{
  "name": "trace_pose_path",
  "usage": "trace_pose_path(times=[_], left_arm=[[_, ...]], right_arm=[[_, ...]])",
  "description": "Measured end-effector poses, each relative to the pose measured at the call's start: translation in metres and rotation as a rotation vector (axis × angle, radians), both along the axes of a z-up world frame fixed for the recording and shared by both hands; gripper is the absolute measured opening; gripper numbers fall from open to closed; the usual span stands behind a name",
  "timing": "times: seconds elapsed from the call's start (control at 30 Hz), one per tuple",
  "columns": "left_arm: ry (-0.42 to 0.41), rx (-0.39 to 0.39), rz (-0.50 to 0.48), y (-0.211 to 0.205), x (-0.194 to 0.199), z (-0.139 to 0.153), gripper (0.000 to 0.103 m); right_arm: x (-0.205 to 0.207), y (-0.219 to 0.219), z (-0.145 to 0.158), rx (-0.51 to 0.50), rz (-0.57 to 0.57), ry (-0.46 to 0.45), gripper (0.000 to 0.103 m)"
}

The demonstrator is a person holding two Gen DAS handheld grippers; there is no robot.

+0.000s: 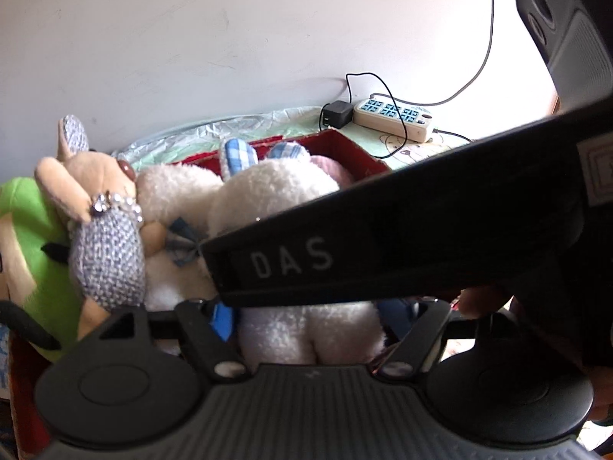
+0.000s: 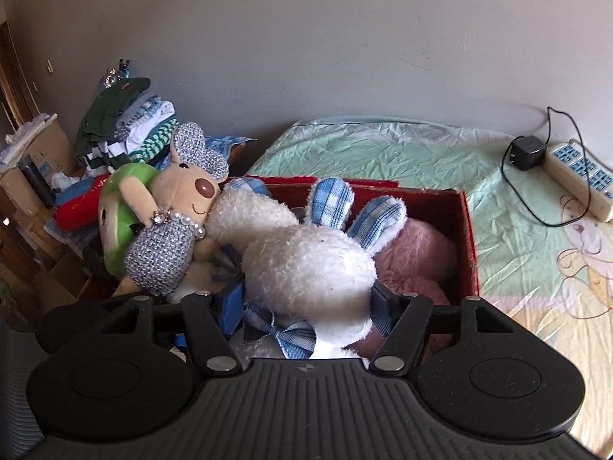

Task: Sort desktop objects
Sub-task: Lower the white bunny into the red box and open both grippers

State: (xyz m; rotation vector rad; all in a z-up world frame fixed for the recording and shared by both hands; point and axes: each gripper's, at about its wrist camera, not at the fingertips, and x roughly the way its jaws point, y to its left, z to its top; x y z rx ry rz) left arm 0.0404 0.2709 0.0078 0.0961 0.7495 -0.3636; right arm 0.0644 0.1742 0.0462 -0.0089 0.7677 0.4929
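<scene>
A white plush rabbit (image 2: 306, 264) with blue checked ears lies in a red box (image 2: 465, 226) on top of a pink plush (image 2: 413, 253). My right gripper (image 2: 308, 303) straddles the rabbit's body; its blue pads (image 2: 233, 303) rest at the fur without denting it. My left gripper (image 1: 312, 318) brackets the rabbit's lower end (image 1: 310, 337) the same way. A mouse doll in a knitted dress (image 2: 164, 253) and a green plush (image 2: 115, 226) lean at the box's left. In the left wrist view, the right gripper's black housing (image 1: 383, 237) crosses the scene and hides much of the box (image 1: 345, 145).
The box stands on a mint-green sheet (image 2: 383, 145). A power strip (image 2: 578, 176) with a black adapter (image 2: 526, 153) and cables lies at the right by the wall. Folded clothes (image 2: 130, 134) and cardboard boxes (image 2: 38, 153) pile up on the left.
</scene>
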Motion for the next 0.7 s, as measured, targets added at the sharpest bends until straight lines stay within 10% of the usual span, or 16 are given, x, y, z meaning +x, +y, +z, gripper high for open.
trace_pose_path(times=[0.4,0.7], left_arm=[[-0.076,0.008,-0.05,0.004,-0.025,0.02,0.089],[-0.204,0.012,0.013,0.031,-0.049,0.044,0.098]], right_arm=[[-0.009,-0.03,0.018,0.097,-0.065,-0.07,0.078],[-0.003,-0.044,0.009,0.187,-0.114,0.012,0.066]])
